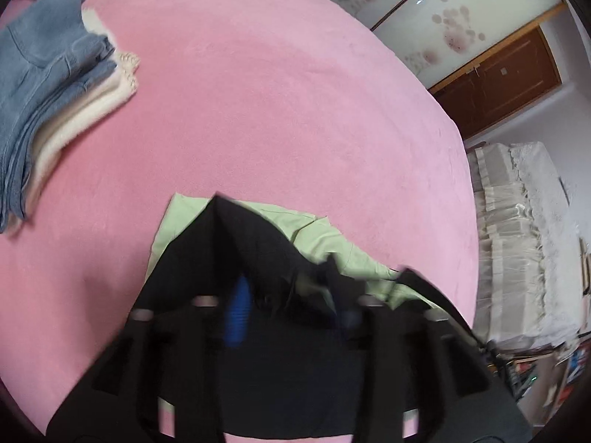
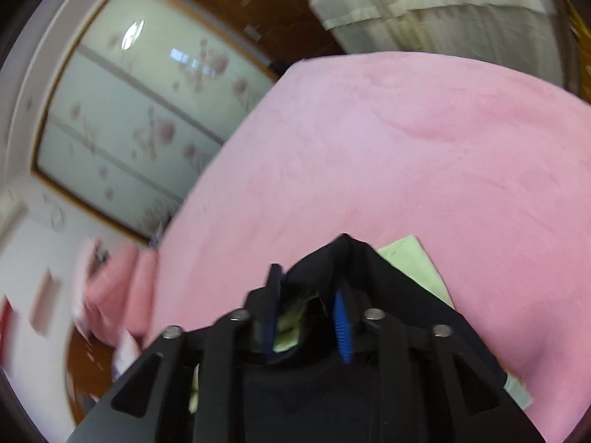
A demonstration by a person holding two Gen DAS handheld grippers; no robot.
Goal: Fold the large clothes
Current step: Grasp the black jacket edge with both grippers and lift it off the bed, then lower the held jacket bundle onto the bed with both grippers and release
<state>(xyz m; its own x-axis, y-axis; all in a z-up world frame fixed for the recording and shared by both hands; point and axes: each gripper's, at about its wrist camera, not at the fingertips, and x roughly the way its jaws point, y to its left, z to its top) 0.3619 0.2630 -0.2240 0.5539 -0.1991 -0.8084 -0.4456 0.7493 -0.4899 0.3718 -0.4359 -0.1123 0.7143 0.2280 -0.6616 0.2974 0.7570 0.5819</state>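
Note:
A black garment with a light green layer under it lies bunched on the pink bed, right in front of both grippers. My left gripper stands over it with its blue pads wide apart, and black cloth lies loosely in the gap. In the right wrist view the same black cloth rises in a peak between the fingers of my right gripper. Its pads stand apart with black and green folds between them. A green corner shows beyond.
A folded stack, blue denim on cream fabric, sits at the bed's far left. Beyond the bed edge are a flowered sliding wardrobe, a brown door and white-covered furniture. Pink bedding hangs at the bed's left side.

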